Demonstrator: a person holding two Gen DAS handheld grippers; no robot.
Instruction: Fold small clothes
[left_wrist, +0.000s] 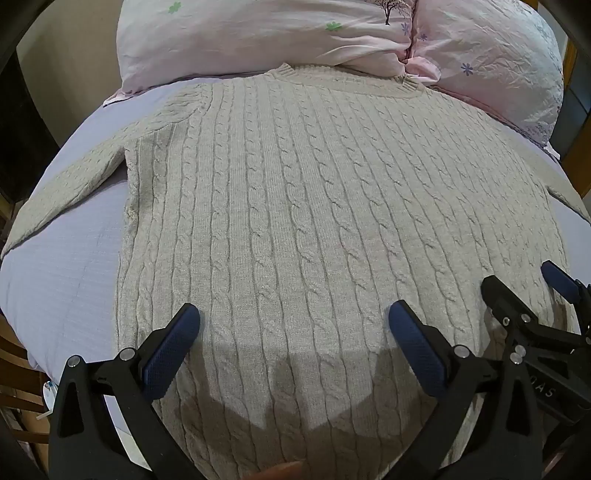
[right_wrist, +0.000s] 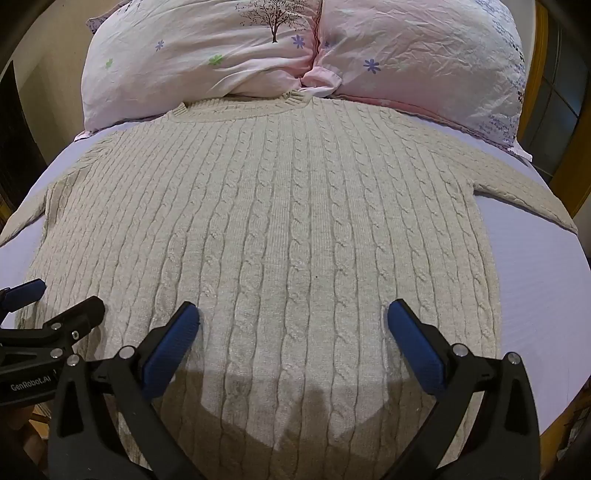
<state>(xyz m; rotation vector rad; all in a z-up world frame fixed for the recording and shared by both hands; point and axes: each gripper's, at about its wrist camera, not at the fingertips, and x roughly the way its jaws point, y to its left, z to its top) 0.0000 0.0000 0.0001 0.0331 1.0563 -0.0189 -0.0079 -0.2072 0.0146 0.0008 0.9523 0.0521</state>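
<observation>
A beige cable-knit sweater (left_wrist: 295, 206) lies flat and spread out on a lilac bed sheet (left_wrist: 66, 280), collar toward the pillows and both sleeves stretched out sideways. It also shows in the right wrist view (right_wrist: 288, 229). My left gripper (left_wrist: 294, 317) is open and empty, hovering above the sweater's lower hem. My right gripper (right_wrist: 293, 315) is open and empty above the same hem, to the right of the left one. The right gripper also shows in the left wrist view (left_wrist: 524, 291). The left gripper also shows in the right wrist view (right_wrist: 62, 295).
Two pink flowered pillows (left_wrist: 258, 37) (right_wrist: 424, 66) lie at the head of the bed, touching the sweater's collar. The sheet (right_wrist: 535, 288) shows bare beside the sweater on both sides. A wooden frame (right_wrist: 543, 74) stands at the far right. Dark room lies off the left edge.
</observation>
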